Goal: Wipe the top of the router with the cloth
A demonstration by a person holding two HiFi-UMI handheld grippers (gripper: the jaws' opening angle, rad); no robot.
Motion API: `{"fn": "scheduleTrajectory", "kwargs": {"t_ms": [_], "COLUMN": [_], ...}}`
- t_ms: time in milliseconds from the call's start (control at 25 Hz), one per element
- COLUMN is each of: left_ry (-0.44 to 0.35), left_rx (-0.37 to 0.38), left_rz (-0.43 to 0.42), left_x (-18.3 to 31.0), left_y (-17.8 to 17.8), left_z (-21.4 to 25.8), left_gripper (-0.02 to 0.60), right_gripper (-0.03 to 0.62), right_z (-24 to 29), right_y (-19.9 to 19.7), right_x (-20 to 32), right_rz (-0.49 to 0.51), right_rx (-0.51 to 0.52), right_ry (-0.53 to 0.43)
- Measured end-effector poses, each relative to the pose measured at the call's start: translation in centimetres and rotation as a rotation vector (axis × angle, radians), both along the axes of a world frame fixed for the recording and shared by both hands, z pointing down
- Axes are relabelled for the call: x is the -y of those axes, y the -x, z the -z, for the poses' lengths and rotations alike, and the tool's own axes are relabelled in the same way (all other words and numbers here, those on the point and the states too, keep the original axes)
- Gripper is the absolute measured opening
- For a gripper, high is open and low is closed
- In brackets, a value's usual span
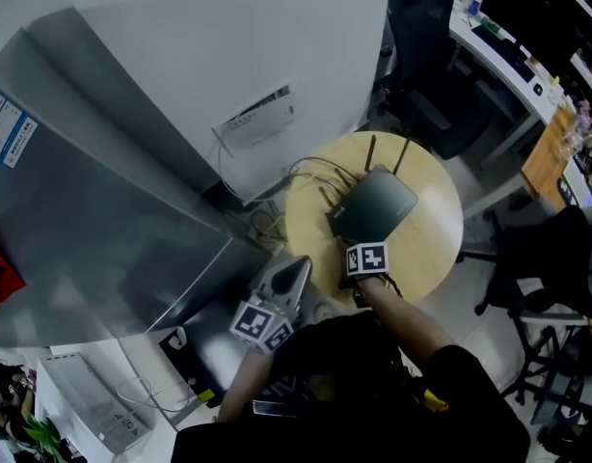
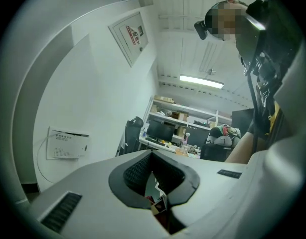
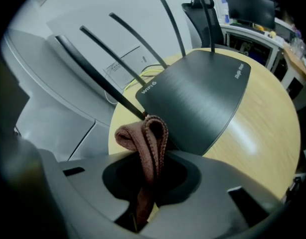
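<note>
Table (image 1: 433,251): one router (image 1: 375,205); right tool (image 3: 151,169) clamps one cloth (image 3: 137,136).

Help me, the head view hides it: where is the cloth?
In the right gripper view, the brown cloth is pinched in the jaws of the right gripper, at the near edge of the router on the round table.

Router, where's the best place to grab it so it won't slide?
Probably pinch the router's thin right side edge, coming in level from the right over the table. It lies flat, too wide to span, and its antennas crowd the back edge.
</note>
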State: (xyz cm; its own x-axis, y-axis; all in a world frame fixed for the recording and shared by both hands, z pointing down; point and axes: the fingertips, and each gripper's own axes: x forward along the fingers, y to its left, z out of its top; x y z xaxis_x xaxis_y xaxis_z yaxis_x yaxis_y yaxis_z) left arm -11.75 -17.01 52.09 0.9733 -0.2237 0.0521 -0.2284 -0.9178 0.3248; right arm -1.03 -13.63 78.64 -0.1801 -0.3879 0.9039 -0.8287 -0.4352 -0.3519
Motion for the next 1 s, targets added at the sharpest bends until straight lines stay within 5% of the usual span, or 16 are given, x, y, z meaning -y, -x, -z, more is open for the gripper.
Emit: {"fn": "scheduleTrajectory", "kwargs": {"t_ms": [200,440,1000], "left_ry": [0.003,0.0,-0.031], "left_rx": [0.004,-0.002,0.007], "left_rz": [-0.002,0.012,0.061], "left_x": [-0.3,-1.0,-2.6], "left_y": [-0.6,-0.9,-4.5], "left_z": [-0.1,0.2,0.6], "left_gripper": [-0.003,-0.003,-0.003], "right_gripper": [0.061,0.061,0.061], "right_z": [-0.8,-0.9,-0.9], "right_y": [-0.4,-1.5,-4.1], "right_x": [-1.3,-2.6,-5.2], "right_rz": [0.002,0.119,0.664], "right_rx": [0.041,0.028,-0.156], "right_ry": [0.034,0.061,0.09]}}
